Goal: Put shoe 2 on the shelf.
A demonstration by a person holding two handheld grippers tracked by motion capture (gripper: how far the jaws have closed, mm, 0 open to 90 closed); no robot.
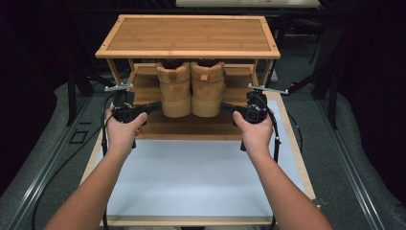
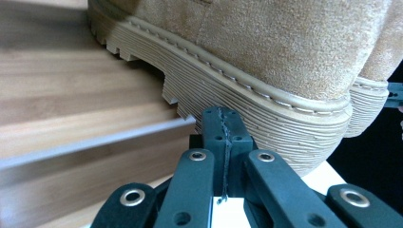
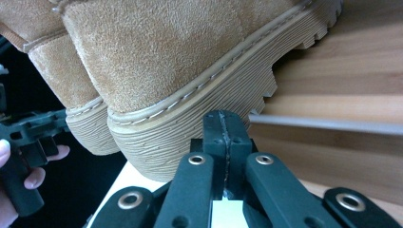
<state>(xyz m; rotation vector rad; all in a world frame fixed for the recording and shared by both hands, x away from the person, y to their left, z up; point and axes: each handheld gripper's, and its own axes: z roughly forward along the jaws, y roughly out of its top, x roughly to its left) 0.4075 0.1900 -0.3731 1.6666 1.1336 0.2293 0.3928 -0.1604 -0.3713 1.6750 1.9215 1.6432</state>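
Two tan suede boots stand side by side, heels toward the person, on the lower shelf (image 1: 189, 125) of a two-tier bamboo rack (image 1: 187, 34) that sits on the white counter (image 1: 191, 177). In the high view there are two tools, one in each hand. The left tool (image 1: 155, 106) points inward at the outer heel side of the left boot (image 1: 174, 91), and the right tool (image 1: 225, 108) points inward at the outer heel side of the right boot (image 1: 208, 90), so the pair of boots lies between the two tool tips.

In the left gripper view, the left tool (image 2: 222, 124) has its two jaws pressed together with nothing between them. Their tip lies against the ribbed sole of the left boot (image 2: 285, 52), just ahead and above. One slat of the lower shelf (image 2: 71, 123) runs off to the tool's left. The heel of the second boot (image 2: 368, 107) shows beyond, to the right.

In the right gripper view, the right tool (image 3: 224, 126) likewise has its jaws shut flat on each other, the tip at the sole of the right boot (image 3: 166, 57). The other boot (image 3: 71, 95) sits farther left, with the left tool (image 3: 33, 130) and the person's fingers (image 3: 35, 175) beyond it. The shelf (image 3: 342, 95) boards lie to the tool's right.
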